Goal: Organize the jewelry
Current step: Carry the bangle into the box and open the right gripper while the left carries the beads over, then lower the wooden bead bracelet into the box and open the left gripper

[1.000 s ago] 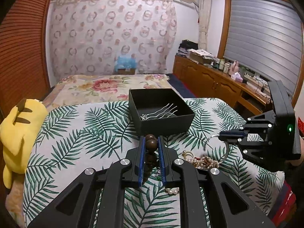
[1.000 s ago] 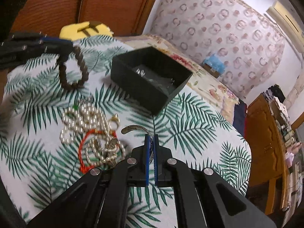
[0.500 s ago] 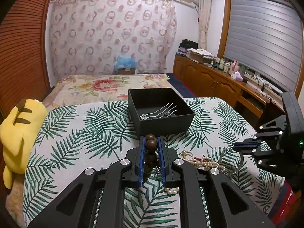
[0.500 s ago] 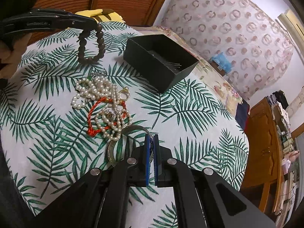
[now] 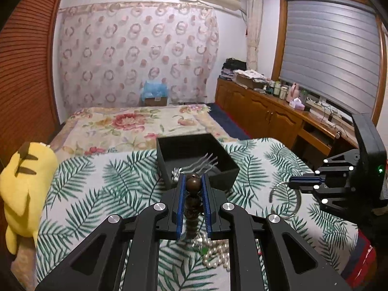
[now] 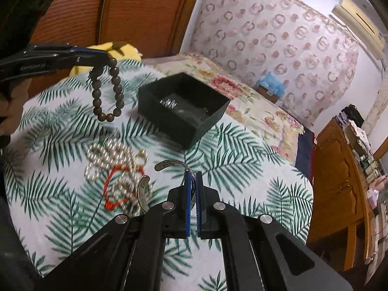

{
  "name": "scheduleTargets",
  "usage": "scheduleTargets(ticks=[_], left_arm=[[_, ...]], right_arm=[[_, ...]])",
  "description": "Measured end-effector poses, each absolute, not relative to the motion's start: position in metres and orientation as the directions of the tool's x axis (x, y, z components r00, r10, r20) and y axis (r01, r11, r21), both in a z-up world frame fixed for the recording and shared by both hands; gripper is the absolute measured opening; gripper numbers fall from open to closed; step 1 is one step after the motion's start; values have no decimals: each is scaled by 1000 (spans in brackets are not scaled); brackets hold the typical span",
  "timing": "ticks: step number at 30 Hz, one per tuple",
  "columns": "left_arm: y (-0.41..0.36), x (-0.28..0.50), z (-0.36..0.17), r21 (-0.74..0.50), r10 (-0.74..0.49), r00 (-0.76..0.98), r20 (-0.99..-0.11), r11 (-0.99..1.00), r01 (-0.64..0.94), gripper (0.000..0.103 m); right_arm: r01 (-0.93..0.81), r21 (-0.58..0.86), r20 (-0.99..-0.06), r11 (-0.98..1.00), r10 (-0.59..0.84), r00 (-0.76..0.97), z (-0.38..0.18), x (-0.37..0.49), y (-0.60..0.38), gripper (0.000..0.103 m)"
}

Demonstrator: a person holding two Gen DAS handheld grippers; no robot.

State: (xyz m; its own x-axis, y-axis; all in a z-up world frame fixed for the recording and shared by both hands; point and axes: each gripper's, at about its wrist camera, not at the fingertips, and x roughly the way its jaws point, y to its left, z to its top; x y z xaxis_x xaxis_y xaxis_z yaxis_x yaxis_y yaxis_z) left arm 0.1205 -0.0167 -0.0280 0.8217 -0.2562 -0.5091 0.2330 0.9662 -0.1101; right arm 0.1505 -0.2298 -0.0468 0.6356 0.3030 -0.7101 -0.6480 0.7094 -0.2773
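Brown wooden bead bracelet (image 6: 106, 89) clamped in left gripper (image 5: 194, 181), hanging clear above the leaf-print cloth (image 6: 60, 126). Right gripper (image 6: 193, 177) nearly fully closed on a silver bangle (image 6: 169, 163), lifted off the cloth. Black box (image 6: 181, 106) at 12 o'clock from the left gripper, hairpins inside. Pearls (image 6: 109, 155) and red cord (image 6: 114, 186) piled at 9 o'clock of the bangle.

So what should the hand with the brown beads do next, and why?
Probably carry the brown bead bracelet over the black box and let go. The left gripper holds it hanging clear of the bed, the box is open, and a hair comb already lies inside.
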Motion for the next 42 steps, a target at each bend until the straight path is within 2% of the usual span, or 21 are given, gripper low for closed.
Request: scheduleTargets(ticks=[18, 33, 42], left_arm=[[-13, 186, 9, -85, -253, 840, -480, 966, 243, 12], [-16, 243, -13, -81, -257, 803, -538, 964, 254, 12], [-22, 261, -28, -71, -258, 782, -568, 961, 266, 12]], right_arm=[[-665, -125, -633, 736, 457, 625, -33, 251, -193, 4], [-733, -71, -685, 677, 501, 530, -66, 284, -160, 5], [-720, -50, -664, 692, 515, 542, -54, 277, -173, 5]])
